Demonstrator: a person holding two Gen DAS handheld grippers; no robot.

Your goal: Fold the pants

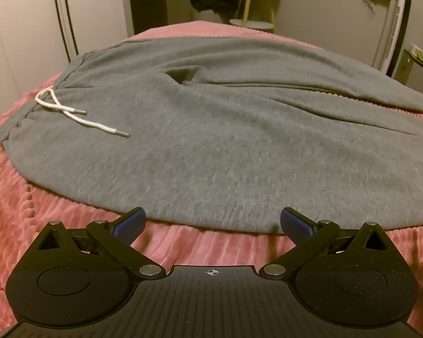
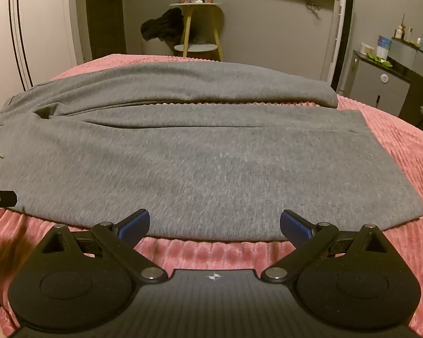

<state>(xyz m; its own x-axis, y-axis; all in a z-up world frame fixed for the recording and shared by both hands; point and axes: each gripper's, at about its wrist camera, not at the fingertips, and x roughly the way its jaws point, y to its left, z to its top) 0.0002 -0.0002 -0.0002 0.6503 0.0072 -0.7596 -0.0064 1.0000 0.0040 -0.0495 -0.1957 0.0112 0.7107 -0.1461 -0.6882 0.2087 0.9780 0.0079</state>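
Note:
Grey sweatpants [image 1: 211, 140] [image 2: 206, 163] lie spread flat across a pink ribbed bedspread [image 1: 206, 248] [image 2: 203, 253]. The waistband with its white drawstring [image 1: 70, 112] is at the left, and the two legs run to the right, ending in hems [image 2: 394, 197]. My left gripper [image 1: 213, 221] hovers open just short of the near edge of the pants, below the waist end. My right gripper [image 2: 215, 222] also stands open at the near edge, over the near leg. Nothing is between either pair of blue pads. The tip of the left gripper [image 2: 0, 197] shows at the left edge of the right wrist view.
Beyond the bed stands a small round side table [image 2: 196, 25] with dark clothes [image 2: 163, 25] draped beside it. A wardrobe [image 2: 19, 28] is at the left. A tall white unit [image 2: 339, 33] and a dark dresser [image 2: 394, 84] with bottles stand at the right.

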